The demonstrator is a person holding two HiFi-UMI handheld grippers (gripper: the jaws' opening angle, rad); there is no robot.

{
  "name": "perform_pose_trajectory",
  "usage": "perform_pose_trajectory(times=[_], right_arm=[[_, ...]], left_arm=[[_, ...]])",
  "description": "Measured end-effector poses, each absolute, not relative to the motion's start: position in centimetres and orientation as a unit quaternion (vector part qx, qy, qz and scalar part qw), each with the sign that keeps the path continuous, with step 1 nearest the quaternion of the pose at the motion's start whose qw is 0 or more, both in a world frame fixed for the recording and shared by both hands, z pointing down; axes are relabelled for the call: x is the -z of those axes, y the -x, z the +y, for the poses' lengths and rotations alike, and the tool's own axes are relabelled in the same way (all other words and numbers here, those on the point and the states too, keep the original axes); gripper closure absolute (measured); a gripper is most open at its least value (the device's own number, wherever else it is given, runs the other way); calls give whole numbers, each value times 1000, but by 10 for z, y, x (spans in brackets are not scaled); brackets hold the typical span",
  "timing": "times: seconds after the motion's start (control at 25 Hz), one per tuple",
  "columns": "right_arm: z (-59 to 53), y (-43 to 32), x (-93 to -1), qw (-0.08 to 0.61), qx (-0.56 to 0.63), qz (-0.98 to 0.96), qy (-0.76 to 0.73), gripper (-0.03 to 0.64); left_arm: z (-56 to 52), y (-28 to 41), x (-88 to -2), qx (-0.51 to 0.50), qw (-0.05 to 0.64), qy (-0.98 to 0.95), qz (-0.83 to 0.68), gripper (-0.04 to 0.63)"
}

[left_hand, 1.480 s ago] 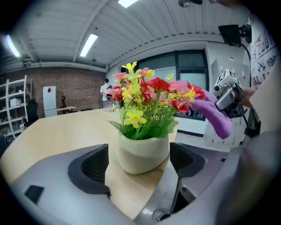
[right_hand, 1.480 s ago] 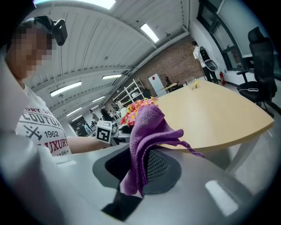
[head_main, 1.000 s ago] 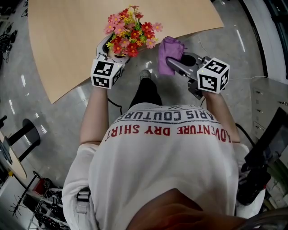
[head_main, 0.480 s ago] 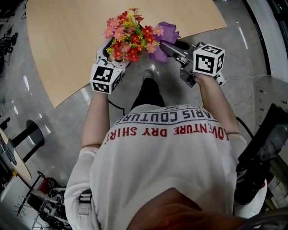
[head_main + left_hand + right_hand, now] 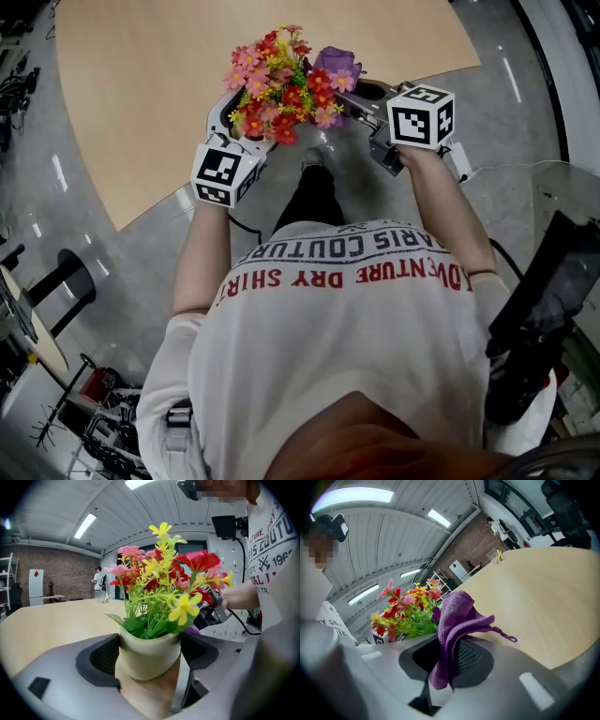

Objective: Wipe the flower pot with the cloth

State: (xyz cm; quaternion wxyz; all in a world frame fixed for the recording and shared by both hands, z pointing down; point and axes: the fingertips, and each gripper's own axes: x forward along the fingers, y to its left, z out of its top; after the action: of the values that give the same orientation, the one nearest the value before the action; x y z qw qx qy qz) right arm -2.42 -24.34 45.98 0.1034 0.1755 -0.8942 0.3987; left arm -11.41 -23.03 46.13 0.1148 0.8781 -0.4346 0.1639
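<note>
**Pot Clamped, Cloth at the Blooms**

The pale, rounded ceramic flower pot (image 5: 151,660), filled with red, pink and yellow flowers (image 5: 281,80), stood at the near edge of the light wooden table (image 5: 141,94). The left gripper (image 5: 240,122) clasped its sides. The right gripper (image 5: 449,663) pinched a bunched purple cloth (image 5: 454,616) just beside the blooms.

Beyond the flower pot (image 5: 149,663), from ten to twelve o'clock, we have bare table (image 5: 141,94) to pass over. The flowers (image 5: 281,80) roof the pot. Our left gripper (image 5: 151,648) clasps its flanks from seven o'clock. Our right gripper (image 5: 447,656), clamping the cloth (image 5: 457,611), blocks two o'clock.
</note>
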Motion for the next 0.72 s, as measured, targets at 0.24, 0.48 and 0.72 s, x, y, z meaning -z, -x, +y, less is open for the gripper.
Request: perform_pose_trajectory(times=[0.24, 0.48, 0.72], right_arm=[[-258, 26, -495, 164, -393, -887, -176, 561], [-259, 25, -516, 261, -348, -877, -203, 561], [-265, 25, -529, 272, -363, -866, -210, 561]], left_arm=[[-240, 116, -475, -157, 130, -884, -421, 181], [-237, 115, -474, -159, 127, -888, -411, 179], [-241, 117, -478, -158, 129, -891, -406, 179]])
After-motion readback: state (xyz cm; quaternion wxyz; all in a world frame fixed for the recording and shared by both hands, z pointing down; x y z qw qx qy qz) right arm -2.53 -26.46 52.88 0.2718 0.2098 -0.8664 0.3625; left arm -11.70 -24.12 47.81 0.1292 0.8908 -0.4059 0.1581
